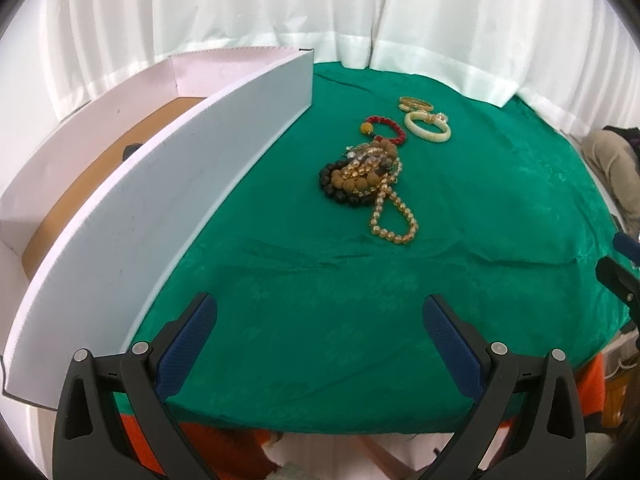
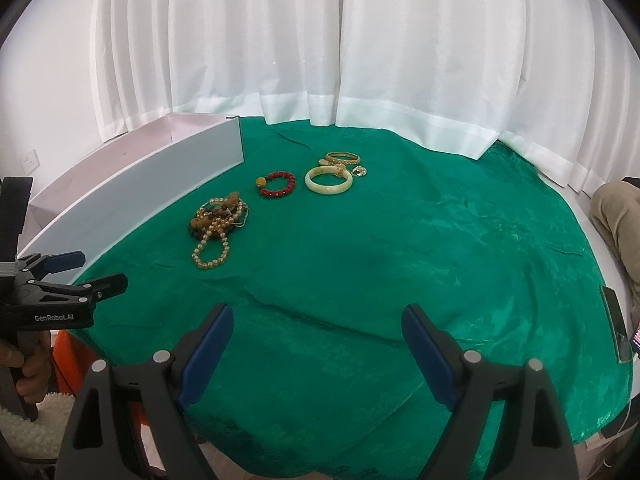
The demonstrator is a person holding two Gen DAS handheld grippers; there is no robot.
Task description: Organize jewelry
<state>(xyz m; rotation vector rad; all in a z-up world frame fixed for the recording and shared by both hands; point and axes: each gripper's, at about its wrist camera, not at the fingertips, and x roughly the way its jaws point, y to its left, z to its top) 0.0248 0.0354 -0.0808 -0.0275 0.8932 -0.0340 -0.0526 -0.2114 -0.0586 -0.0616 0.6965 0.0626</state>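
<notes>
White curtains behind, green cloth [image 2: 400, 260] spread over the counter. Jewelry all out on the cloth, none yet sorted, to judge from the layout. Nearest the box: a tangled heap of bead strands [image 1: 366, 178], gold, brown and black, with one gold loop trailing toward the near edge. Just beyond the heap, apart from it: a red bead bracelet [image 2: 278, 184] with a yellow bead. Farther on: a cream bangle [image 2: 329, 180], with a gold bangle [image 2: 343, 157] and small gold pieces touching or just beside it; too small to tell which.

Along the left side of the cloth: a white box [image 1: 132, 184], open on top, tall near wall facing the jewelry. Brown floor inside, with one small dark shape peeking over the wall; not clear what. No jewelry seen inside, though much of the floor hidden by the wall.

Left gripper [image 1: 320, 320]: spread wide, holding nothing, low over the near edge of the cloth, well short of the heap. Right gripper [image 2: 318, 332]: likewise wide apart, nothing between the pads, also at the near edge.

Whole task apparently left: untangling the heap probably the fiddliest part.
</notes>
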